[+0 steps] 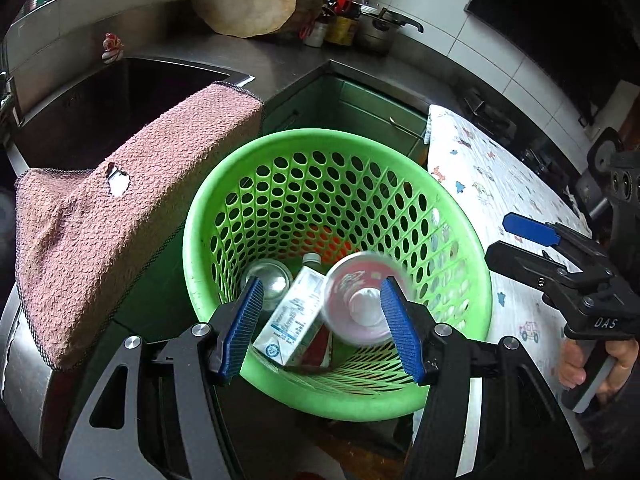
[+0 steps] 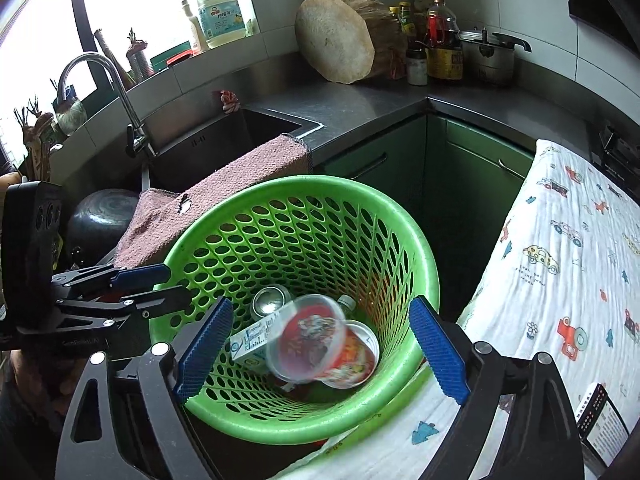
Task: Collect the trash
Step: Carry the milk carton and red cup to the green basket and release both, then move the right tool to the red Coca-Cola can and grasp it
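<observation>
- Left wrist view, at nine o'clock: a pink towel (image 1: pixel 132 216) is draped over the edge of the sink (image 1: pixel 100 108), probably left there to dry; it hangs just beside the basket and does not cover its mouth.
- At the centre: the green basket (image 1: pixel 472 292) stands with its open mouth up, so trash can be dropped straight in. On its bottom lie a can (image 1: pixel 266 280) at nine o'clock, a small carton (image 1: pixel 292 320) leaning beside it, and a clear plastic lid (image 1: pixel 360 296) at three o'clock. The lid is blurred, so I judge it is falling or settling.
- At six o'clock: the left gripper (image 1: pixel 320 328) hovers above the rim, jaws apart and empty, with nothing touching the pads.
- At three o'clock: the right gripper (image 1: pixel 532 240) is seen from the side over a patterned cloth (image 1: pixel 500 184), held by a hand (image 1: pixel 592 364); both blue tips show, parted and empty.
- Right wrist view, at nine o'clock: the left gripper sits by the basket rim, near the towel.
- At the centre: the lid lies tilted over a printed bowl (image 2: pixel 352 360), with a bottle (image 2: pixel 347 303) behind it.
- At six o'clock: the right gripper's jaws stand wide on either side of the basket's mouth and grasp nothing. That fits a piece just let go over the basket.
- My judgement: this piece is in, and what remains depends on trash outside these views.
</observation>
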Motion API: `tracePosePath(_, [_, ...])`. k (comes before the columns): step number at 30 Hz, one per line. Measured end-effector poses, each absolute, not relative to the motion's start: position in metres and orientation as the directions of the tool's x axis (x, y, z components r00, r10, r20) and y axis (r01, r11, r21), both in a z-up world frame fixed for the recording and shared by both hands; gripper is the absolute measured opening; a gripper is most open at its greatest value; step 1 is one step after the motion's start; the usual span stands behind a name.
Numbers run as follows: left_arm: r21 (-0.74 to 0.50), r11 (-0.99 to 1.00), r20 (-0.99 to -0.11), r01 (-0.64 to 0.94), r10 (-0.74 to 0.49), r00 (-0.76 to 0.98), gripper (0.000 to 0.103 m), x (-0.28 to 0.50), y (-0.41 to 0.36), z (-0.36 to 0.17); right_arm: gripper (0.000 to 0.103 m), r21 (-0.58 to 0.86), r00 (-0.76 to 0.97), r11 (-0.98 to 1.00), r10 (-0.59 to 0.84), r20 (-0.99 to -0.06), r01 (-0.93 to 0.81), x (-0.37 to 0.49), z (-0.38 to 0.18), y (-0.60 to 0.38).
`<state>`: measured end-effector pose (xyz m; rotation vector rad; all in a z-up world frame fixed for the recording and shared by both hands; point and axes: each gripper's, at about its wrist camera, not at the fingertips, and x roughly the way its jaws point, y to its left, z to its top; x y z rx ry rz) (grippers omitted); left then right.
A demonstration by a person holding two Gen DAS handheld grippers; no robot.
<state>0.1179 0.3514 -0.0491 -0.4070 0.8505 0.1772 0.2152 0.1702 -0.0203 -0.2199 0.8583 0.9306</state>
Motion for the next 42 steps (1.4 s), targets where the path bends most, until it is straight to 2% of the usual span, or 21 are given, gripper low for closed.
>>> tracePosePath(8, [-0.284,0.913,-0.752,-0.293,-0.023,0.659,0.061,0.119,0.338,-0.043,0.089,0.172,0.352,0.628,0.618,-0.703,-0.759,0.202,-0.003,0.129])
tracePosePath(17, [-0.284,0.927,-0.741,-0.246,-0.05,0.669,0.061,0.124,0.308,-0.034,0.09,0.169,0.445,0.718,0.58,-0.683,-0.676,0.19,0.007,0.036])
tracePosePath(26, [-0.275,0.949,-0.73,-0.152,-0.103,0.676,0.061,0.14,0.26,-0.027,0.09,0.115,0.579,0.877,0.401,-0.71,-0.467,0.205,0.01,-0.076])
tracePosePath(33, [-0.246,0.969,-0.725,-0.039,-0.157,0.671,0.061,0.157,0.216,-0.02,0.091,0.084,0.585,0.95,0.253,-0.77,-0.3,0.23,0.0,-0.142])
tracePosePath(34, [-0.238,0.971,-0.725,-0.021,-0.164,0.669,0.064,0.161,0.209,-0.019,0.091,0.094,0.574,0.954,0.248,-0.78,-0.284,0.233,-0.003,-0.148])
tracePosePath(36, [-0.218,0.976,-0.719,0.01,-0.167,0.675,0.077,0.166,0.196,-0.015,0.091,0.123,0.55,0.958,0.25,-0.797,-0.258,0.238,-0.01,-0.158])
tracePosePath(42, [-0.158,0.974,-0.699,0.164,-0.228,0.677,0.078,0.186,0.151,-0.001,0.091,0.215,0.463,0.956,0.285,-0.839,-0.197,0.252,-0.033,-0.173])
